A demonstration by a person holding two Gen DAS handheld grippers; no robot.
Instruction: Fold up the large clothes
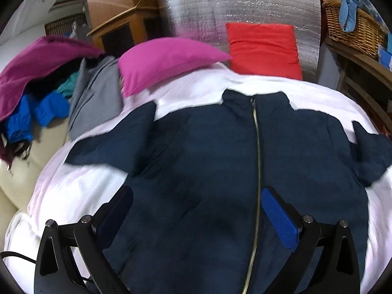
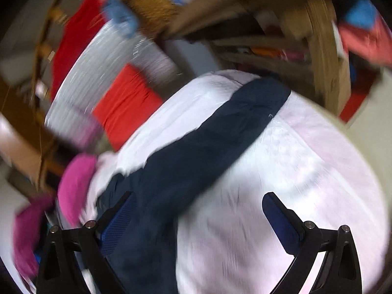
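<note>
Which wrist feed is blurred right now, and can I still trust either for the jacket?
Right wrist view: heavy rotational motion blur, the navy jacket sleeve only roughly readable. Left wrist view: mostly sharp at centre, zipper clear, mild smear at the edges, fisheye bending throughout.

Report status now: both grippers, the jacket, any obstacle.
Left gripper open over navy jacket. Right gripper open, beside its sleeve. Pink pillow clear of jacket.
</note>
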